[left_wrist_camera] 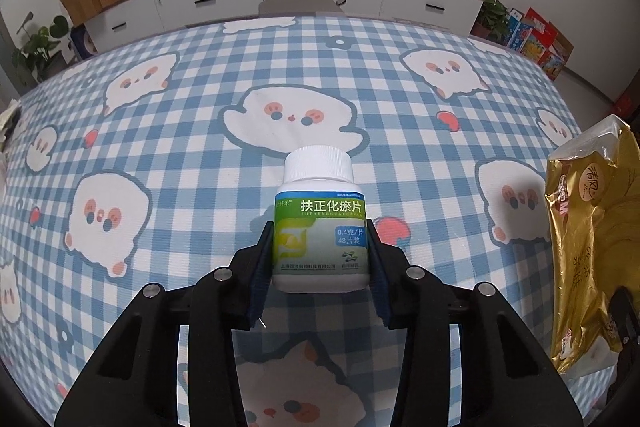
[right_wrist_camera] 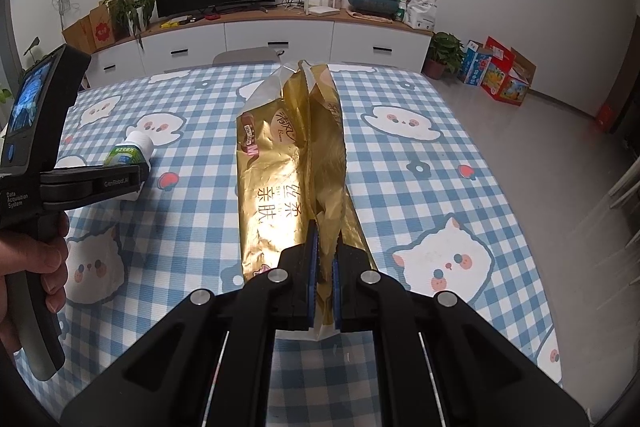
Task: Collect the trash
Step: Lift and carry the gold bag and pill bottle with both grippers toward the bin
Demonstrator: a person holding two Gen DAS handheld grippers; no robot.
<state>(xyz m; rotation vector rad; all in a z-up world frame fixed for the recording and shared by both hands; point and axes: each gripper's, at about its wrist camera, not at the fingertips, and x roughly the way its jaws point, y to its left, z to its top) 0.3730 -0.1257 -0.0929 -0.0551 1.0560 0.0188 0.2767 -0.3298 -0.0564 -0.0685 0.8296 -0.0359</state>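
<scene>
The left hand-held gripper (left_wrist_camera: pixel 320 251) has its pads against both sides of a lying pill bottle (left_wrist_camera: pixel 320 223), narrowed onto its lower body on the checked surface (left_wrist_camera: pixel 180 155). Just right of the bottle, the right hand-held gripper (right_wrist_camera: pixel 324 279) is pinched tight on a gold plastic bag (right_wrist_camera: pixel 292 163). The round, smooth bottle could roll or squirt out when lifted, and the thin bag may sag shut, making the drop miss.
</scene>
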